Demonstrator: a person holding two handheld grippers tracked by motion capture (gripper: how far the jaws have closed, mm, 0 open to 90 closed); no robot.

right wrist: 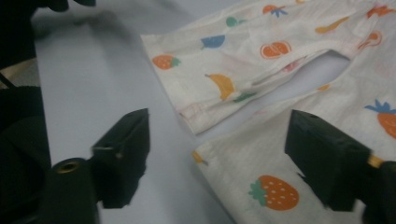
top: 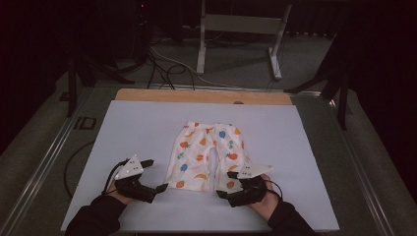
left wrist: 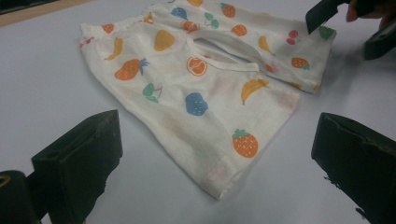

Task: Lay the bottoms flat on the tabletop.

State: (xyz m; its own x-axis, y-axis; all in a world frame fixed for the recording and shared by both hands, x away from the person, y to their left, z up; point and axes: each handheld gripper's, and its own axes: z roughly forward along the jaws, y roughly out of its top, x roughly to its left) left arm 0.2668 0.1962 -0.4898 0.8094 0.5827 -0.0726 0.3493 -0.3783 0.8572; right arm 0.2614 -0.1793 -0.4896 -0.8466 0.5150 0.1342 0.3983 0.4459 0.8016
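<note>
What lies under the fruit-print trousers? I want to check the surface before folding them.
The fruit-print trousers lie flat on a white sheet, which shows through the gap between the legs. Whatever is directly beneath the fabric is covered.

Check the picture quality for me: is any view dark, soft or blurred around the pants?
High view: dim, surroundings nearly black, but the pants read clearly on the pale table. Left gripper view: evenly lit, print sharp, near fingers soft. Right gripper view: slightly soft overall, near fingers blurred.
</note>
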